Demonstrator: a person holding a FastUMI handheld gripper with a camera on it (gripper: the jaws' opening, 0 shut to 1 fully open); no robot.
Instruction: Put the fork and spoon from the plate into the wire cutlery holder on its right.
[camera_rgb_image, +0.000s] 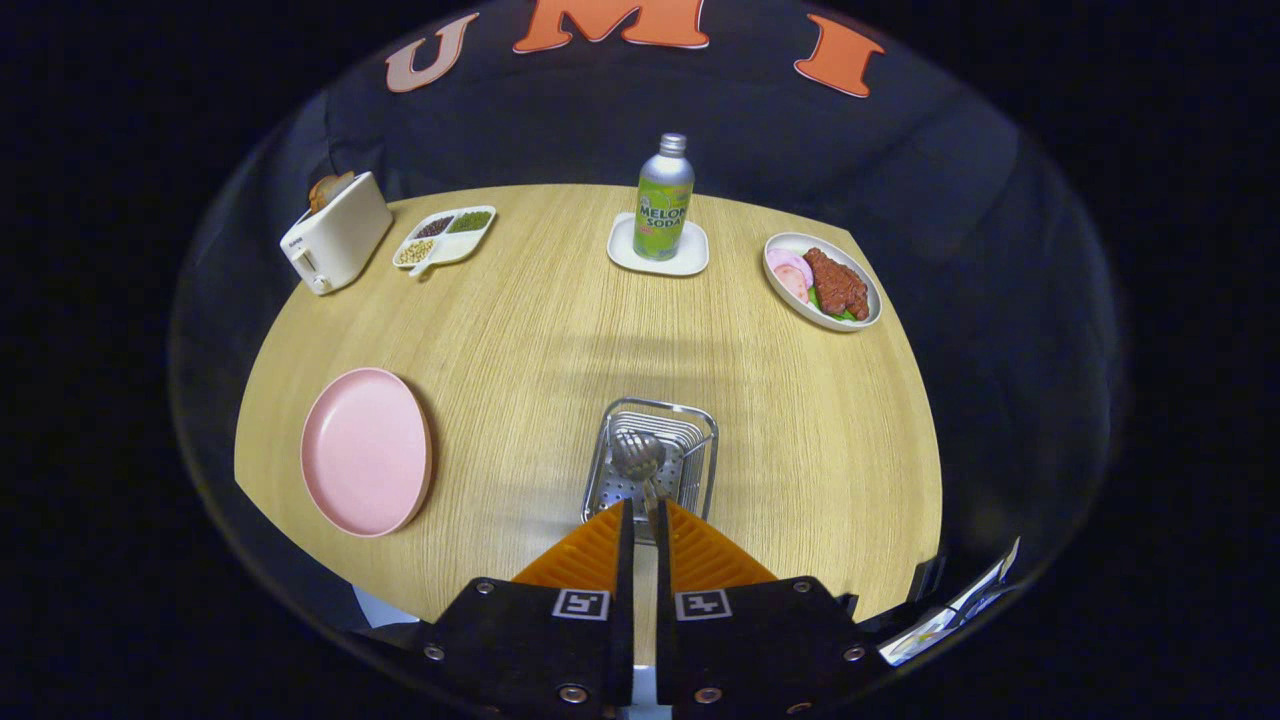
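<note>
My gripper hangs over the near end of the wire cutlery holder, its orange fingers shut on the handle of a metal spoon. The spoon's bowl points forward and down into the holder, above its perforated floor. The fork's tines seem to lie just behind the spoon's bowl inside the holder, but the two blur together. The pink plate sits on the table to the left of the holder with nothing on it.
Along the wooden table's far side stand a white toaster, a divided snack dish, a melon soda bottle on a white coaster, and an oval plate of food at far right.
</note>
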